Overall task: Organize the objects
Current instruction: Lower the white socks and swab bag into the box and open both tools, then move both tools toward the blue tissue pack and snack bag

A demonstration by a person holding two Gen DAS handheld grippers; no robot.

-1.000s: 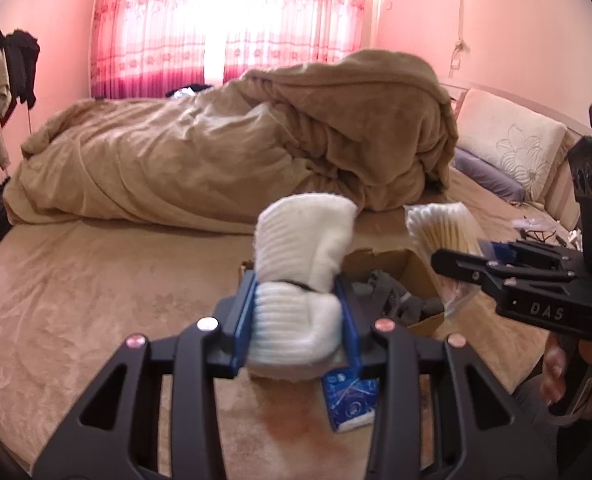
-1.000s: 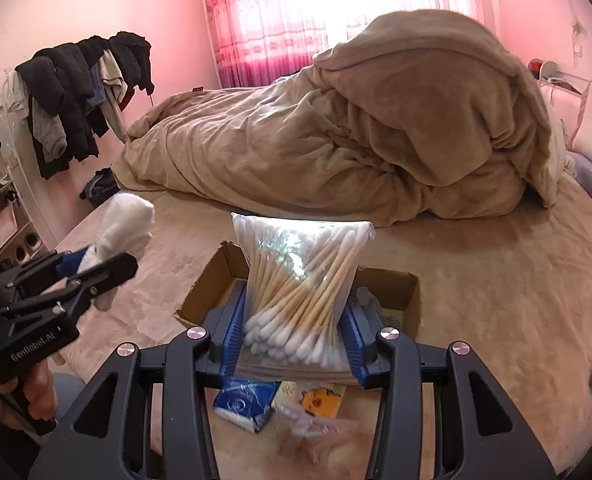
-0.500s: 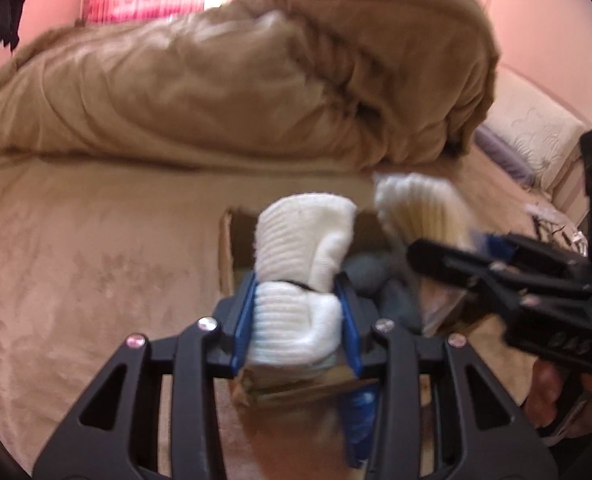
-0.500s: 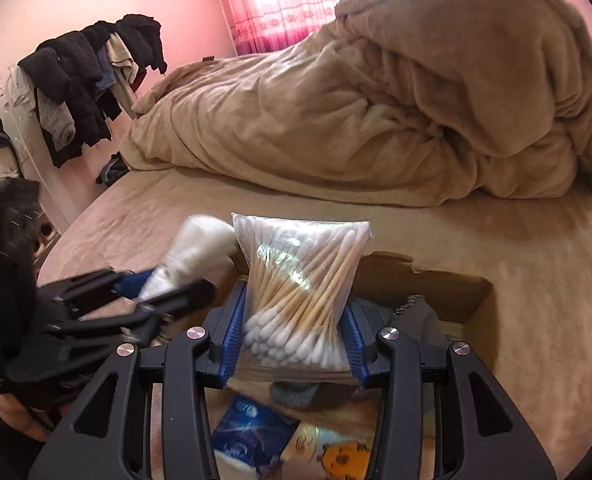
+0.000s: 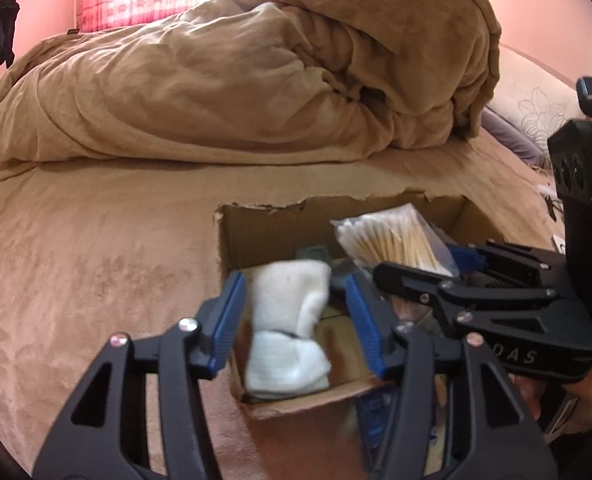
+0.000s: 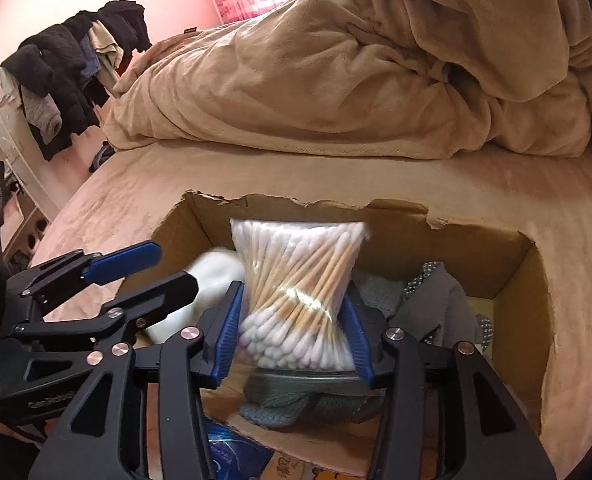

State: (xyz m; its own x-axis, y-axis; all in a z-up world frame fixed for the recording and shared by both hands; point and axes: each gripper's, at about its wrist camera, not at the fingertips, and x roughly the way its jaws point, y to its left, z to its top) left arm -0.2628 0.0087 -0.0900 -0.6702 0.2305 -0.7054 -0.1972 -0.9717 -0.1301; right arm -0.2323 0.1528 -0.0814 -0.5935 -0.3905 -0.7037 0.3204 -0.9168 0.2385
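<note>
An open cardboard box (image 5: 256, 224) (image 6: 507, 280) sits on the tan bed. My left gripper (image 5: 292, 308) is open over the box's left end; the white rolled socks (image 5: 288, 332) lie loose between its spread blue pads, inside the box. They show blurred in the right wrist view (image 6: 212, 276). My right gripper (image 6: 292, 320) is shut on a clear bag of cotton swabs (image 6: 296, 300) (image 5: 391, 240), held over the box's middle. Grey socks (image 6: 427, 300) lie in the box.
A heaped tan duvet (image 5: 256, 72) fills the back of the bed. A blue tissue packet (image 6: 236, 456) and a cartoon-printed packet (image 6: 296, 468) lie in front of the box. Dark clothes (image 6: 68, 72) hang at the left wall. A pillow (image 5: 543, 108) lies at the right.
Both grippers moved forward and down over the box. My left gripper opened and let go of the white socks, which dropped into the box. The right still holds the swab bag.
</note>
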